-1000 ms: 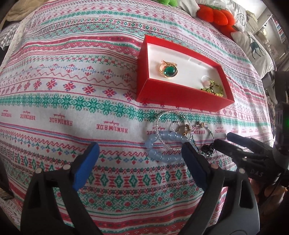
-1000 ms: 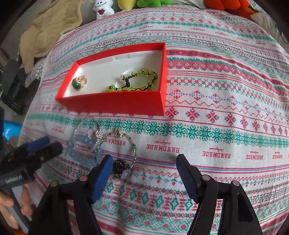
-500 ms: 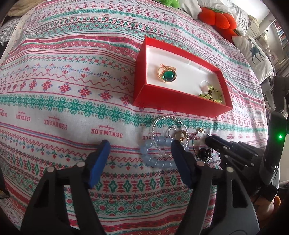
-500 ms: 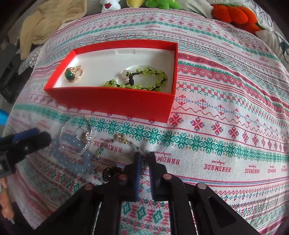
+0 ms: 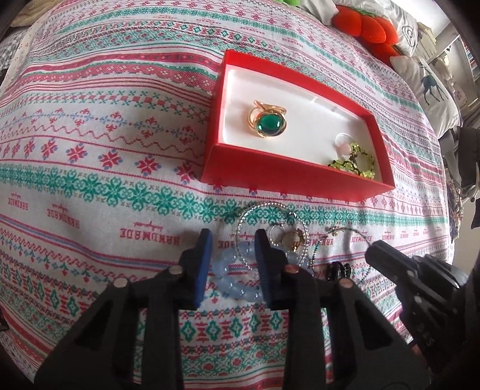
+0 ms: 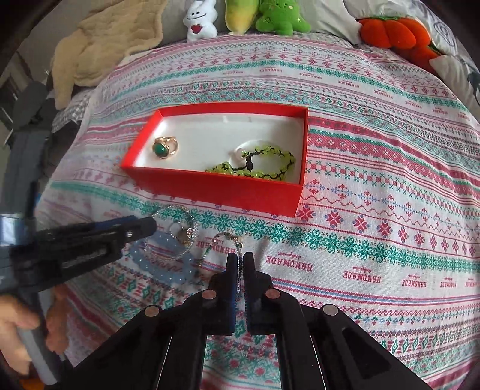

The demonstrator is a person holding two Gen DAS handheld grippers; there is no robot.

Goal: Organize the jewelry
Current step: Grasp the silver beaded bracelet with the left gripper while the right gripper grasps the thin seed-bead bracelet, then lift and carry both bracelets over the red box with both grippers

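Note:
A red box (image 5: 297, 177) (image 6: 216, 189) on the patterned bedspread holds a gold ring with a green stone (image 5: 268, 126) (image 6: 163, 147) and a green bead bracelet (image 5: 357, 162) (image 6: 261, 168). In front of it lie a pale blue bead bracelet (image 5: 234, 279) (image 6: 162, 264), a sparkly silver hoop (image 5: 270, 208) (image 6: 180, 210) and small rings (image 5: 292, 238). My left gripper (image 5: 232, 258) (image 6: 147, 226) is closing, and the blue bracelet lies between its pads without being clearly pinched. My right gripper (image 6: 241, 264) (image 5: 378, 249) is shut on a thin beaded bracelet (image 6: 223, 240) with a dark charm (image 5: 339, 270).
Orange plush toys (image 5: 369, 27) (image 6: 390, 30), a green plush (image 6: 279, 18) and a white one (image 6: 199, 22) line the far edge. A beige blanket (image 6: 105, 42) lies at the far left and a deer pillow (image 5: 426, 87) at the right. A hand (image 6: 18, 324) holds the left tool.
My left gripper has narrowed and come down over the blue bracelet. My right gripper snapped shut on the thin beaded bracelet and rose a little, and the strand now hangs from its pads.

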